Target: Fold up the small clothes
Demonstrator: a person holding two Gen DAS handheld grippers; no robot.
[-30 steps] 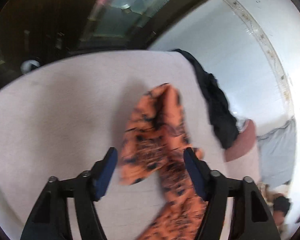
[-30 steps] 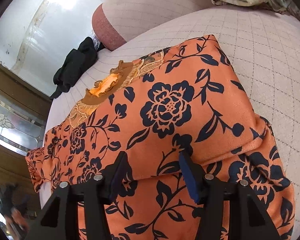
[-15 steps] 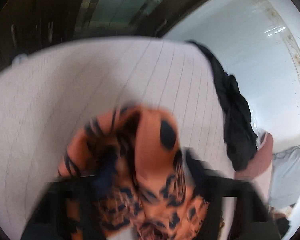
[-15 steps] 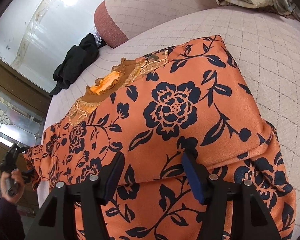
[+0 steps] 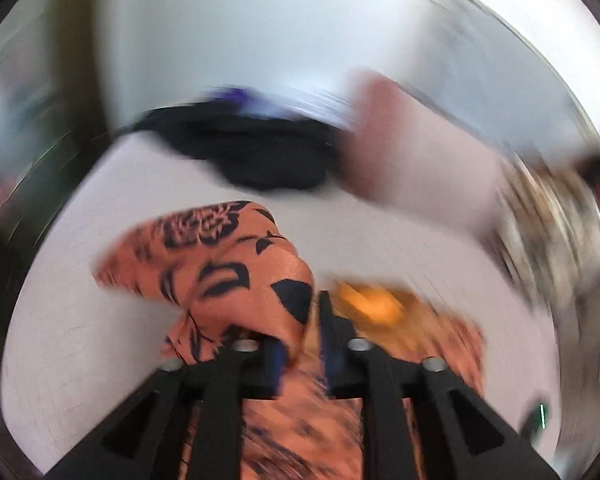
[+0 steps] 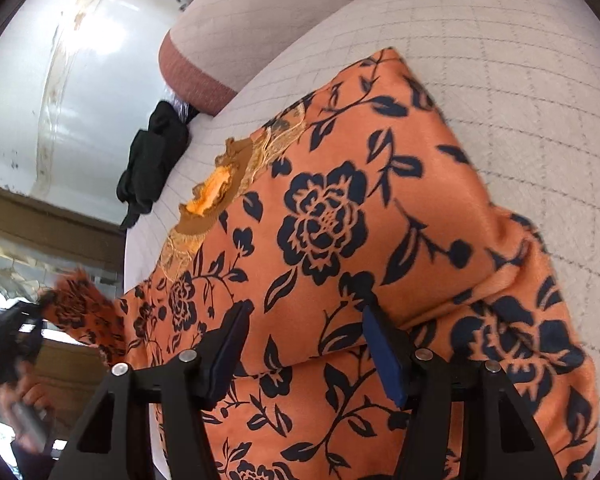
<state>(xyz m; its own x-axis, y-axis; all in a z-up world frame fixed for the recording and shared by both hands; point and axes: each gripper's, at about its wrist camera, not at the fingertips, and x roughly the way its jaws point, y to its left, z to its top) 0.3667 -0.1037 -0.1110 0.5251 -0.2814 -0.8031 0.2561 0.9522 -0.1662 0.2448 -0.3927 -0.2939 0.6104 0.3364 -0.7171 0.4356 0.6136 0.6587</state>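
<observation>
Quilted bed [image 6: 520, 92] under orange floral garment [image 6: 340, 208]. Left gripper [image 5: 302, 344] nearly closed, pinching its sleeve [image 5: 236, 268]; right gripper [image 6: 304, 344] wide apart, holding nothing, over fabric.

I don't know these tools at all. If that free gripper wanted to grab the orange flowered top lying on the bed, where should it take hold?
Probably the near folded edge of the orange flowered top, right ahead of the right gripper. That edge forms a raised ridge, so the open jaws could slide in low from the near side and pinch both layers. The left gripper already grips the sleeve end.
</observation>
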